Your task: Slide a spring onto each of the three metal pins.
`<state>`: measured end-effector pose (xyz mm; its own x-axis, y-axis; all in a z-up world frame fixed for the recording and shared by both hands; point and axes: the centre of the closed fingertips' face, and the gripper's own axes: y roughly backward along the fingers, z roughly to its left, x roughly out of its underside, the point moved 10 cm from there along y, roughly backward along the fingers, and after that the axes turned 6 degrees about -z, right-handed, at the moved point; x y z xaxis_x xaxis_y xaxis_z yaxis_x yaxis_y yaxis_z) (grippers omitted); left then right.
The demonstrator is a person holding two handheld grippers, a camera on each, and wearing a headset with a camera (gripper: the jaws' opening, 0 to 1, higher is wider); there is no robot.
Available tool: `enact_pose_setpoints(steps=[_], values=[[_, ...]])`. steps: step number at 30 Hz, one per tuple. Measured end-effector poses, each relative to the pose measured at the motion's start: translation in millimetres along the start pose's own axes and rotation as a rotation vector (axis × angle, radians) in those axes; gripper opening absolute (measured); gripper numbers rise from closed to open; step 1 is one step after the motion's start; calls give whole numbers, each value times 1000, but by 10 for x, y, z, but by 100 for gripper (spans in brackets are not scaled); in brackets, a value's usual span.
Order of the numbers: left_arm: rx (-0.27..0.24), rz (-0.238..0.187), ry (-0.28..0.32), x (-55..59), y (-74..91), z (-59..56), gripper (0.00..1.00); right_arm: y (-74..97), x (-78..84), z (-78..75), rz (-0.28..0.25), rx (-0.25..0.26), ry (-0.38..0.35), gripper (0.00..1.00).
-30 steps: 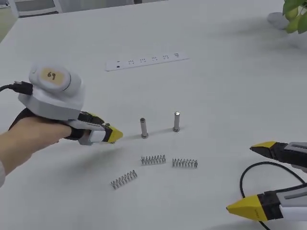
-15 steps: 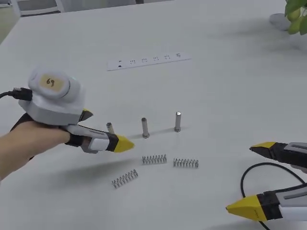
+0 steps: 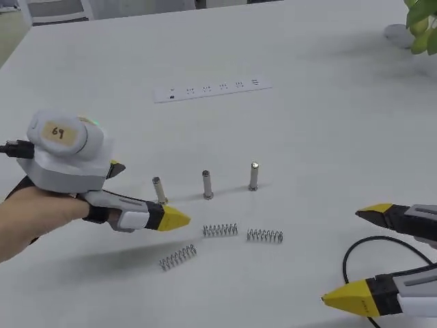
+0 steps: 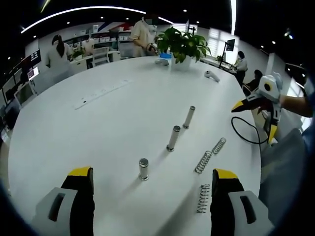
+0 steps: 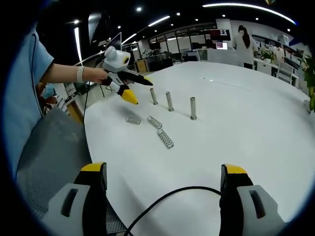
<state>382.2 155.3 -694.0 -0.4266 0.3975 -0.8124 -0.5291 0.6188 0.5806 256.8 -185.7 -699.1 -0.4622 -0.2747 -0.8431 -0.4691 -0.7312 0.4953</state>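
At the near edge of the bench (image 3: 328,123), toward 4 o'clock, the right gripper (image 3: 356,253) hangs with jaws wide apart and empty. Beyond it lie the right spring (image 3: 264,235), middle spring (image 3: 220,229) and left spring (image 3: 178,257), all flat. The left spring's long axis runs 8 to 2 o'clock, just at 5 o'clock off the left gripper (image 3: 147,193), the nearer tool, its jaws likewise spread and holding nothing. Farther on, the left pin (image 3: 159,190), middle pin (image 3: 207,184) and right pin (image 3: 254,175) stand upright and bare. A power strip (image 3: 213,89) lies at 12 o'clock.
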Motion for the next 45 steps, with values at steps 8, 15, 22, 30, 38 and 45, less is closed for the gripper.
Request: enact_pose_setpoints(steps=[8,15,22,30,38,45], values=[[0,-54,12,87,114,-32,98,1,-25,0,1,-3,10,95],[-5,-112,35,165,211,-83,96,-10,-45,-9,4,-7,16,95],[15,-192,60,229,329,-162,95,-20,-75,7,3,-13,26,95],[41,-257,67,273,458,-269,93,-45,-113,38,5,-22,39,95],[61,-299,60,324,600,-378,92,-61,-170,54,14,-34,64,95],[76,-321,24,400,700,-434,92,-80,-203,95,26,-46,82,95]])
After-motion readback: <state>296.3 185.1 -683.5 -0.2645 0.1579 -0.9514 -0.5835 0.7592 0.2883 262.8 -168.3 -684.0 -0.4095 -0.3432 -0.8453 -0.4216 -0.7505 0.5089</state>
